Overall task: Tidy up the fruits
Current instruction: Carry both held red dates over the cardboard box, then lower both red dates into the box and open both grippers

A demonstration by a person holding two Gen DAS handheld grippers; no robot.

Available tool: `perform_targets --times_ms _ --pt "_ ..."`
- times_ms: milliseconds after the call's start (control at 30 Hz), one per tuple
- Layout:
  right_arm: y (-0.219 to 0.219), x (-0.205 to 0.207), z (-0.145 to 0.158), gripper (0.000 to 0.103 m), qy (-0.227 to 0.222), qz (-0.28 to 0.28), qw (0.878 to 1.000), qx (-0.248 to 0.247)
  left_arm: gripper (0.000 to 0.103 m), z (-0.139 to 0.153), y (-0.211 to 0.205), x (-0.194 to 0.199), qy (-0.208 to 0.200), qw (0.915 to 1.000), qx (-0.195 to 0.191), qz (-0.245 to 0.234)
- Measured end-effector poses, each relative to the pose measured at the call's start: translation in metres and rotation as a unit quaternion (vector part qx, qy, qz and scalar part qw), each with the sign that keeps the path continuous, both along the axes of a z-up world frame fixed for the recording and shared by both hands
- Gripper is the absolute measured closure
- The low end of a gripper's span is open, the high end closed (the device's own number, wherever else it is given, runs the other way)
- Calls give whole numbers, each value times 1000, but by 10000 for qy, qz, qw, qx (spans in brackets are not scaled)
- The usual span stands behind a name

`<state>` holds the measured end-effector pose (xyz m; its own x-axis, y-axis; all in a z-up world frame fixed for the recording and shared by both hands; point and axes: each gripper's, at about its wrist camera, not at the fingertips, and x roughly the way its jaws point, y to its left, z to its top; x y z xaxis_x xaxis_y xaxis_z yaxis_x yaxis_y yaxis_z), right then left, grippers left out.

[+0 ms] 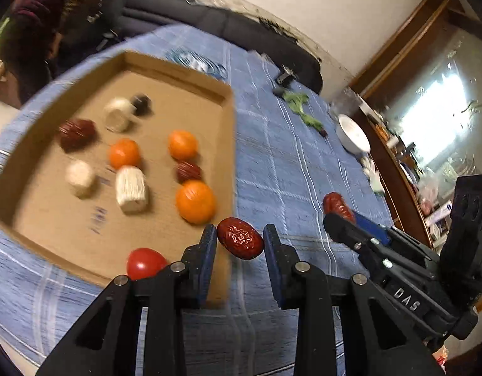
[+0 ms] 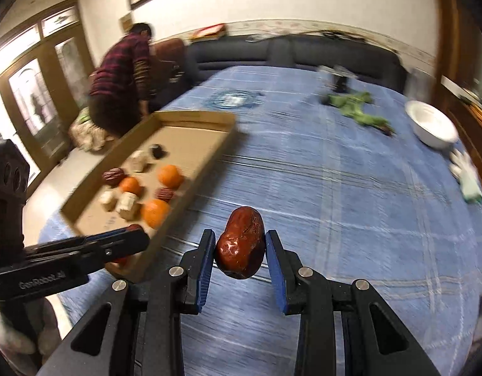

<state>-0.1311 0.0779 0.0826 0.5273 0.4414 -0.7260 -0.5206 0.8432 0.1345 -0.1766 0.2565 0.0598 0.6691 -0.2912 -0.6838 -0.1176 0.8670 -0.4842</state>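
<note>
Now | left gripper (image 1: 240, 235) clamps wrinkled red date (image 1: 240, 238), long axis crosswise | cardboard tray (image 1: 178, 69) just far-left, left nearer | right gripper (image 2: 240, 244) clamps glossy date (image 2: 240, 246), upright

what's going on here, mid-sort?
A person holds a claw in each hand, sorting fruit into a cardboard tray on a blue cloth. The left claw grips a wrinkled red date at the tray's near corner; the right claw grips a second red date over the cloth beside the tray. The tray already holds three oranges, red dates, pale chunks and a tomato.
</note>
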Motion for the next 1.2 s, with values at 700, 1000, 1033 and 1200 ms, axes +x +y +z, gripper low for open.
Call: perform_targets --times_ms 700,1000,1033,1200 --pt "120 1 -36 66 349 1343 9902 -172 73 -13 84 -1 480 9891 815 1124" --pt "130 -3 -44 66 233 1482 9884 -238 58 -19 84 3 580 9891 670 1174" --pt "130 -4 -44 66 216 1498 9882 -251 56 -19 85 3 574 9893 643 1181" --pt "126 -6 -44 65 225 1489 9881 -299 50 -10 85 0 478 9892 594 1253"
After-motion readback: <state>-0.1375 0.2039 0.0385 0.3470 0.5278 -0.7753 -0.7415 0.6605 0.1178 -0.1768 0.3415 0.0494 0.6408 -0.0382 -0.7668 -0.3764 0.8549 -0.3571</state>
